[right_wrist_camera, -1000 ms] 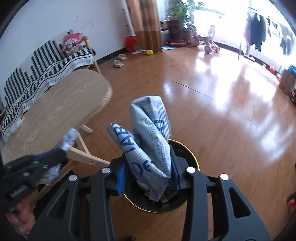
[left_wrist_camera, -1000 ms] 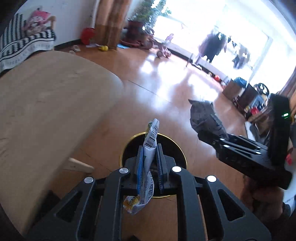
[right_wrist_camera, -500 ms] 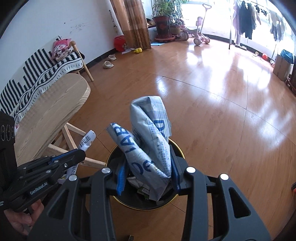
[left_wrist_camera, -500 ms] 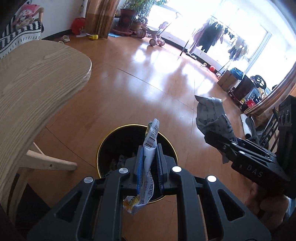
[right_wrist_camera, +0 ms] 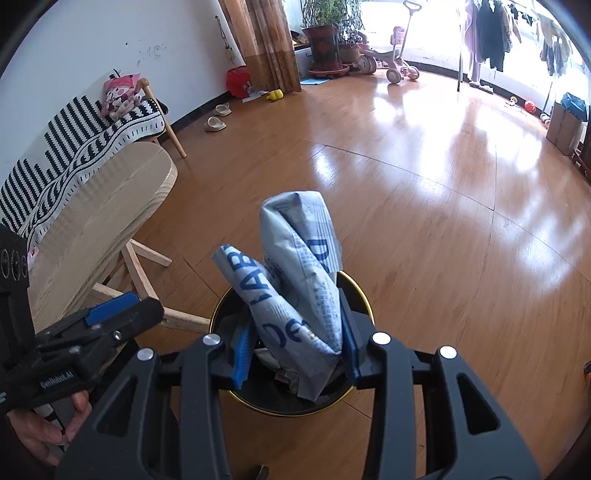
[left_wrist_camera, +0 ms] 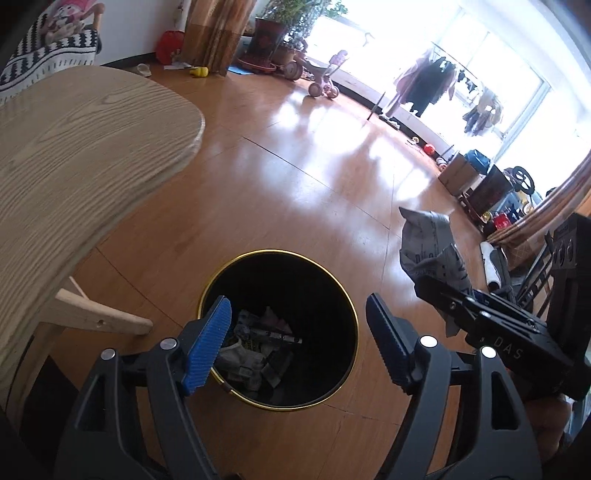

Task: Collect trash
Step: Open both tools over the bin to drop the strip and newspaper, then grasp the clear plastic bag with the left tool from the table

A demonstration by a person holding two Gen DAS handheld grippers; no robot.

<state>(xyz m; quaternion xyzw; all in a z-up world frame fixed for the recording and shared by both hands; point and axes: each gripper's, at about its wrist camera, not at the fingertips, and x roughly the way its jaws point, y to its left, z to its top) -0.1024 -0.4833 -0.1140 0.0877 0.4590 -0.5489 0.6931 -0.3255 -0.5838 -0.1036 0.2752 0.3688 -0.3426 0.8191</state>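
Observation:
A black trash bin with a gold rim (left_wrist_camera: 334,280) stands on the wooden floor, with several crumpled wrappers (left_wrist_camera: 255,349) inside. My left gripper (left_wrist_camera: 299,341) is open and empty, right above the bin's mouth. My right gripper (right_wrist_camera: 295,345) is shut on a crumpled blue-and-white paper bag (right_wrist_camera: 299,266) and holds it over the bin (right_wrist_camera: 360,291). The bag also shows in the left wrist view (left_wrist_camera: 428,247), to the right of the bin. The left gripper shows at the lower left of the right wrist view (right_wrist_camera: 110,317).
A light wooden table (left_wrist_camera: 74,155) with slanted legs (right_wrist_camera: 144,273) stands left of the bin. A striped sofa (right_wrist_camera: 74,147) is along the wall. Toys, a plant and a clothes rack (right_wrist_camera: 487,33) stand far off by the window.
My left gripper has opened and the white barcode wrapper it held is gone from its fingers. The right gripper still holds the paper bag over the bin.

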